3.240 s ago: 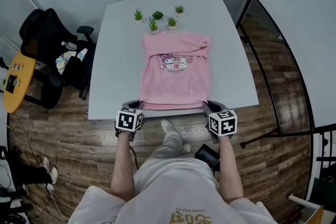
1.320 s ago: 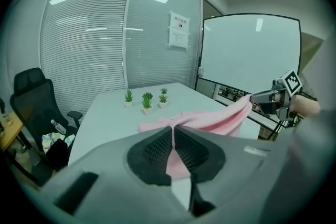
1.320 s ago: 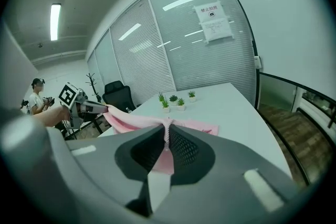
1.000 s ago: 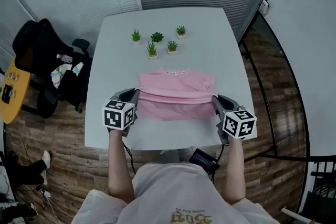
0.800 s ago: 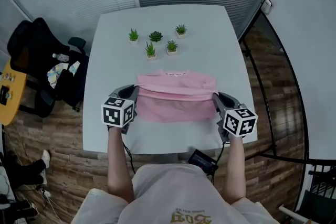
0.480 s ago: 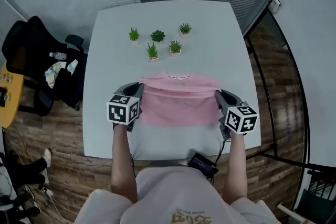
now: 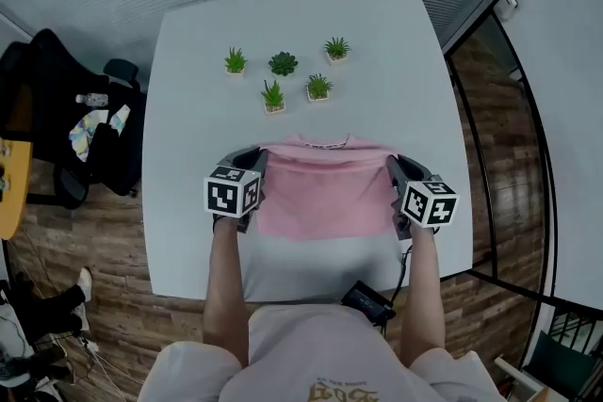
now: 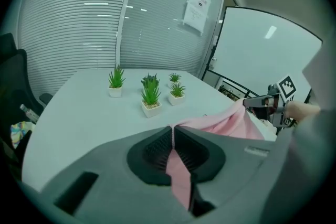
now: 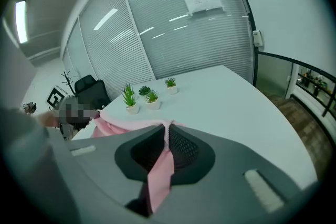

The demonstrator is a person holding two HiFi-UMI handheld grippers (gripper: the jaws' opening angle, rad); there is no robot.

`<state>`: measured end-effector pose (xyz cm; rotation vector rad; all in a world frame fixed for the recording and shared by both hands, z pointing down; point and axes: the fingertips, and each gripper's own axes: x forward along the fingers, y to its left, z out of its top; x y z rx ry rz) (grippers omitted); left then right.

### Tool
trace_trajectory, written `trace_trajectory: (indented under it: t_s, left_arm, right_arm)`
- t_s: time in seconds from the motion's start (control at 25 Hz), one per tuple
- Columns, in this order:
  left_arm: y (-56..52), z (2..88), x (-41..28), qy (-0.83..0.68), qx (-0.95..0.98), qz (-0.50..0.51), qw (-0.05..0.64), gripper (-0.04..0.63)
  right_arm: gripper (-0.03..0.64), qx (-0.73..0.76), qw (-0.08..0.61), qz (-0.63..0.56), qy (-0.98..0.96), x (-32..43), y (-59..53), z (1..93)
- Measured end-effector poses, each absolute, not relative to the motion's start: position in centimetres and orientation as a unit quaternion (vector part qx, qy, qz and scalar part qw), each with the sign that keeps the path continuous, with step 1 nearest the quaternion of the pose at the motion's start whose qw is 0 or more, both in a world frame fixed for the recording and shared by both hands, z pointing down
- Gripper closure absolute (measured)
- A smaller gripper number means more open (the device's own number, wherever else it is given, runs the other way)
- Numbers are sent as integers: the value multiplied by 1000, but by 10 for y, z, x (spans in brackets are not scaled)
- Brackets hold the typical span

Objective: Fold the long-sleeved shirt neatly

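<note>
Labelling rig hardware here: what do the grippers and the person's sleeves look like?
The left gripper and right gripper are grey-bodied with black ribbed pads, each topped by a white cube with black square markers. The person wears a pale short-sleeved top.

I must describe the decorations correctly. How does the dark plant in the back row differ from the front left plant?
The dark plant is deep green, low and rounded; the front left plant is brighter green with tall pointed blades. The dark plant stands farther from the shirt than the front left plant. Both are small, upright, on the table.
</note>
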<state>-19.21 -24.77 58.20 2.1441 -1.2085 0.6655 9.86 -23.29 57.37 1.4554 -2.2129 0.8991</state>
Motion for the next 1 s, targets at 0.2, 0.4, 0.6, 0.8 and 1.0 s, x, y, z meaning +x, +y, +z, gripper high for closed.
trace_trajectory:
  t_s: [0.2, 0.4, 0.6, 0.8, 1.0]
  left_arm:
    - [-261, 614, -189, -447, 797, 253, 318, 575]
    - [-270, 627, -188, -456, 789, 242, 332, 568]
    - [-273, 624, -194, -483, 778, 218, 336, 367]
    - [-268, 603, -201, -512, 780, 211, 292, 316]
    - [-250, 581, -196, -519, 783, 205, 275, 316]
  right_arm:
    - [578, 513, 185, 343, -765, 98, -246, 610]
    - [574, 518, 189, 364, -750, 99, -258, 627]
    - [474, 546, 160, 369, -735, 108, -263, 623]
    - [474, 563, 144, 339, -739, 113, -258, 601]
    - [482, 554, 145, 316, -756, 101, -240, 582]
